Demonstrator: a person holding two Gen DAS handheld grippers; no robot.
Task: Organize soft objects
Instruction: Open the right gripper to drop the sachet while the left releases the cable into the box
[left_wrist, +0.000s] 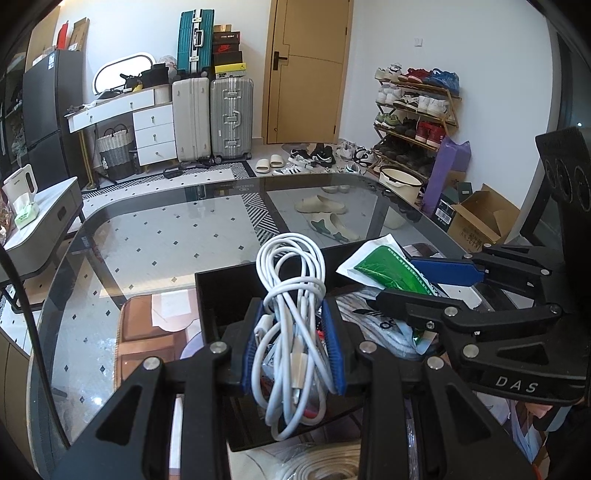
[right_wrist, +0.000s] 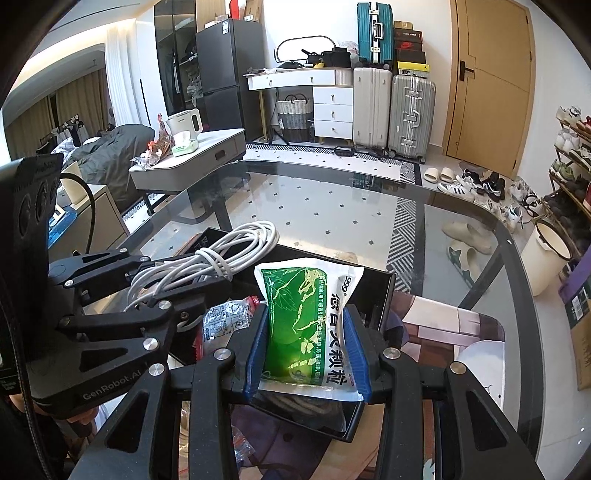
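- Left gripper (left_wrist: 295, 343): its blue-padded fingers (left_wrist: 334, 354) are clenched on a bundle of white cable (left_wrist: 291, 295), coiled and wound round its own middle; a plug end shows between the pads. The bundle stands upright in the grip, above the open black box (left_wrist: 214, 291).
- Right gripper (right_wrist: 308, 350): its blue-padded fingers (right_wrist: 356, 354) are clenched on a green and white sachet (right_wrist: 306, 317), held upright above the same box (right_wrist: 384, 295). The sachet carries "999" near its top edge and a column of Chinese characters down its white side.
- Seen from the left wrist, the right gripper (left_wrist: 417, 280) enters from the right with the sachet (left_wrist: 388, 269) between its fingers; its body reads "DAS".
- Seen from the right wrist, the left gripper (right_wrist: 207, 273) enters from the left with the cable (right_wrist: 221, 254); its body reads "GenRobot.AI".
- Black box: rests on the glass counter (left_wrist: 147, 236); inside lie clear printed wrappers (right_wrist: 225, 321) with red parts, their text too small to read.
- Beyond the counter: a teal suitcase (left_wrist: 195, 37) stands on two pale suitcases (left_wrist: 231, 114), beside stacked shoe boxes (left_wrist: 227, 48).
- At right, a shoe rack (left_wrist: 417, 107) stands against the wall.
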